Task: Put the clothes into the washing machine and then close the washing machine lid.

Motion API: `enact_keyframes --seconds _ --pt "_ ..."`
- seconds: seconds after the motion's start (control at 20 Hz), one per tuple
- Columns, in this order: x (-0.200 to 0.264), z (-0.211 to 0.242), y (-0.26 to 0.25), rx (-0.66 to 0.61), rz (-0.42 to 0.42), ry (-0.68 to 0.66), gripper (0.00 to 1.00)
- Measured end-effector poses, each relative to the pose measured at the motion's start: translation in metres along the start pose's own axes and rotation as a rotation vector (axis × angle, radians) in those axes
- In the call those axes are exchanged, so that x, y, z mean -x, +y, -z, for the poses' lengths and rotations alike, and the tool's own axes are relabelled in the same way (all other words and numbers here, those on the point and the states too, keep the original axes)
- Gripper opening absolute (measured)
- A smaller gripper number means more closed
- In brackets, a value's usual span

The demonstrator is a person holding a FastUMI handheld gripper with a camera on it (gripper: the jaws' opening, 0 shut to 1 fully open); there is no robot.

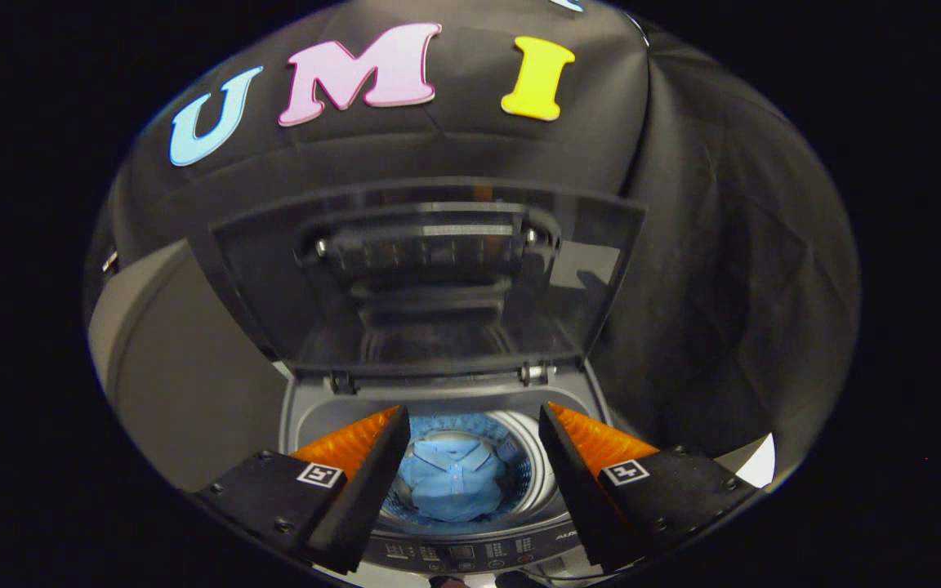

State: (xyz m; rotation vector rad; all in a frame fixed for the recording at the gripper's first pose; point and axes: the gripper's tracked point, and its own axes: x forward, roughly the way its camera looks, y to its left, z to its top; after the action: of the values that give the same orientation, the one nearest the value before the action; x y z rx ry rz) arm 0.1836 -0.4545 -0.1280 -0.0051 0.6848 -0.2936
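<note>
Hovering above washing machine [470, 555], claw [474, 433] spread wide, pinching nothing. Blue shirt [454, 482] lies folded in drum [519, 433], below and between fingers, collar toward far side. Lid [425, 278] stands upright on far hinges (clear panel, stiff, likely light), long axis left to right. Best hold, I judge: its top free edge, then swing toward near side.
</note>
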Motion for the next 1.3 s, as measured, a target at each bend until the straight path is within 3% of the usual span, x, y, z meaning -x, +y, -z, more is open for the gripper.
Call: enact_keyframes --seconds 0.3,0.55,0.9,1.1,1.3 --pt "0.019 -0.092 0.009 -0.041 -0.015 -0.138 0.99" --pt "0.011 -0.142 0.023 -0.053 -0.054 -0.196 0.99" --pt "-0.030 -0.167 0.033 -0.014 -0.061 -0.155 0.99" --pt "-0.054 -0.146 0.036 0.000 -0.076 -0.028 0.99" --pt "-0.050 -0.145 0.033 -0.006 -0.071 -0.050 0.99"
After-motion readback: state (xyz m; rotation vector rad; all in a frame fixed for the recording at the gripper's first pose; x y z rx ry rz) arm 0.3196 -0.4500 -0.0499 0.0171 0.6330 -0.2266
